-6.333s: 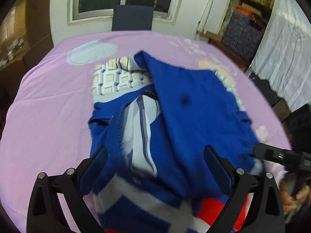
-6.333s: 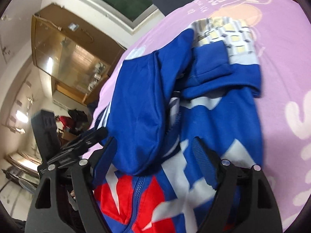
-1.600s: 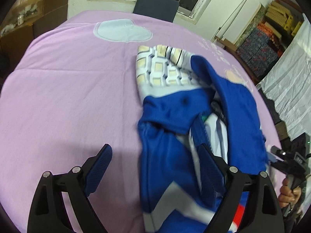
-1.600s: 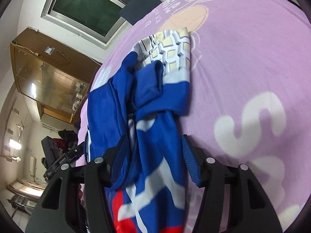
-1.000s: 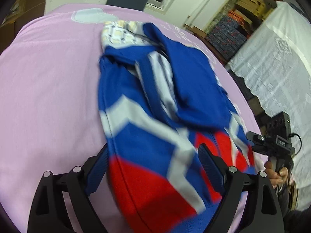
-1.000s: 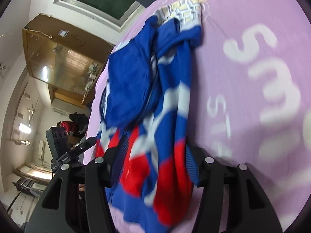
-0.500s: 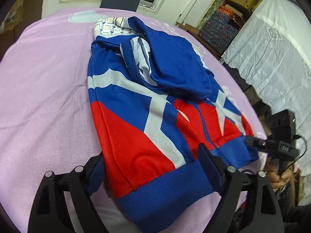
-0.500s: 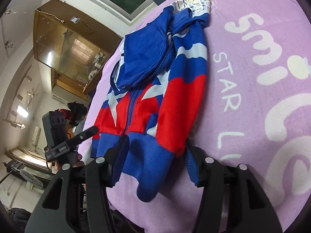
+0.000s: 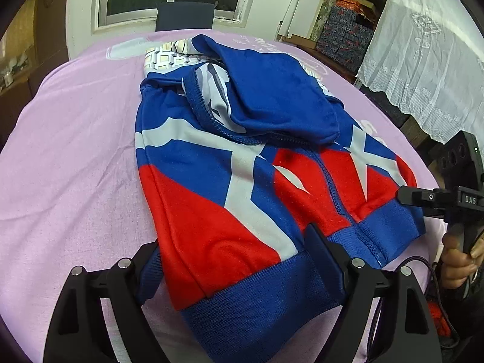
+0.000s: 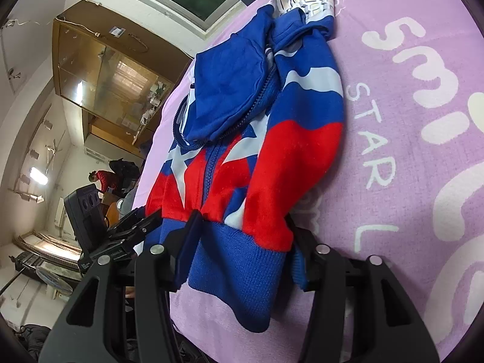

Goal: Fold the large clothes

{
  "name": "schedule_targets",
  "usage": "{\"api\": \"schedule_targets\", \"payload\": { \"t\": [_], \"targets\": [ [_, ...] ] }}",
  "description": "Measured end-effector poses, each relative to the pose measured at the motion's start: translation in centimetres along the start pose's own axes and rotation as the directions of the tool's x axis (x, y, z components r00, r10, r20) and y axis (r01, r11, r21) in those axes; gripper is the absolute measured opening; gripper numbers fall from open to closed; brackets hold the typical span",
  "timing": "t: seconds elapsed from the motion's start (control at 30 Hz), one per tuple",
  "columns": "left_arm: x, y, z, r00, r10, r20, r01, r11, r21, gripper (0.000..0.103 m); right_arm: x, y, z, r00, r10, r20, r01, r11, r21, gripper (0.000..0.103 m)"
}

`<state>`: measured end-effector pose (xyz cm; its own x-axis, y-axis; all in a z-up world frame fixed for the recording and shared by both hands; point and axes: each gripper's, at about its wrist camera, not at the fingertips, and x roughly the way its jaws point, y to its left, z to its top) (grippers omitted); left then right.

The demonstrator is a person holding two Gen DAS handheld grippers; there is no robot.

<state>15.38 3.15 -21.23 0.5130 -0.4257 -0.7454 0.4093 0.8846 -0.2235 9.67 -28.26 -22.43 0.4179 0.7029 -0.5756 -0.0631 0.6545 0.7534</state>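
The jacket (image 9: 242, 163) lies on the purple sheet (image 9: 75, 151), its blue hem at the near edge of the desk. The left gripper (image 9: 233, 257) and the right gripper (image 10: 242, 242) both have their jaws spread around the hem, not pinching it.

I see a red, white and blue zip-up jacket (image 9: 230, 181) lying lengthwise on the table (image 9: 66, 163), its ribbed blue hem (image 9: 251, 290) hanging over the near edge and its collar end toward the far edge. The zipper (image 9: 329, 187) runs up the middle and stands open near the top. A plain blue hood (image 9: 278, 99) is folded down over the chest. A white-and-yellow patterned lining (image 9: 169, 57) shows at the far end.
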Motion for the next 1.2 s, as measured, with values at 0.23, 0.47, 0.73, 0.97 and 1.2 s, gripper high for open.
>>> {"api": "schedule_targets", "payload": {
  "t": [0.23,0.47,0.73,0.97,1.2],
  "targets": [
    [-0.1,-0.2,-0.1,1.0,0.019,0.006,-0.019,1.0,0.009,0.085,-0.2,0.2,-0.2,1.0,-0.004,0.013,0.004,1.0,-0.014,0.053],
    [-0.3,-0.2,-0.4,0.999,0.031,0.014,-0.031,1.0,0.003,0.081,-0.3,0.3,-0.3,1.0,-0.008,0.025,0.009,1.0,-0.026,0.054],
    [-1.0,0.9,-0.6,0.999,-0.033,0.009,0.034,0.998,-0.048,0.074,-0.6,0.2,-0.7,1.0,-0.02,0.012,0.021,1.0,-0.021,0.052],
    [-1.1,0.9,-0.3,0.998,-0.055,0.004,0.056,0.996,-0.064,0.045,-0.7,-0.7,-1.2,0.999,-0.036,0.019,0.036,0.999,0.013,0.025],
    [-2.6,2.9,0.1,0.998,-0.066,0.021,0.069,0.986,-0.152,0.01,-1.6,-0.2,-1.4,0.999,0.003,0.038,-0.004,1.0,0.007,0.022]
  ]
}}
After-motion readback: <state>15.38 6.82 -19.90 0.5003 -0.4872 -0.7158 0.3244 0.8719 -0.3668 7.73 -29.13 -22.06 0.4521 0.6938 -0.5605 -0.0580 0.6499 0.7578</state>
